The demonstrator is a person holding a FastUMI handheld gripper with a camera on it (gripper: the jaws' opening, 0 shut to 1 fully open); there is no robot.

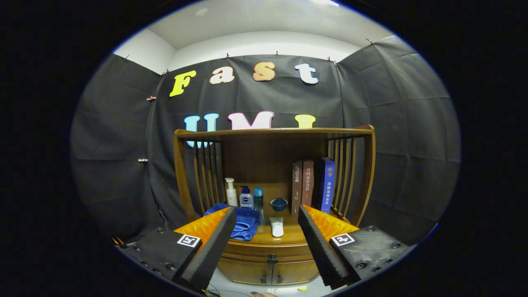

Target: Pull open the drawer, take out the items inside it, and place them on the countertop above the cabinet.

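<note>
The wooden surface (288, 238) of the cabinet carried a blue towel (243, 222), three bottles (246, 197), a small blue bowl (279, 203), a white tube (276, 227) and three upright books (312, 185).

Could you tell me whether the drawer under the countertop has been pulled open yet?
No, the drawer sits flush with the cabinet front, its knob untouched between the open tongs.
</note>
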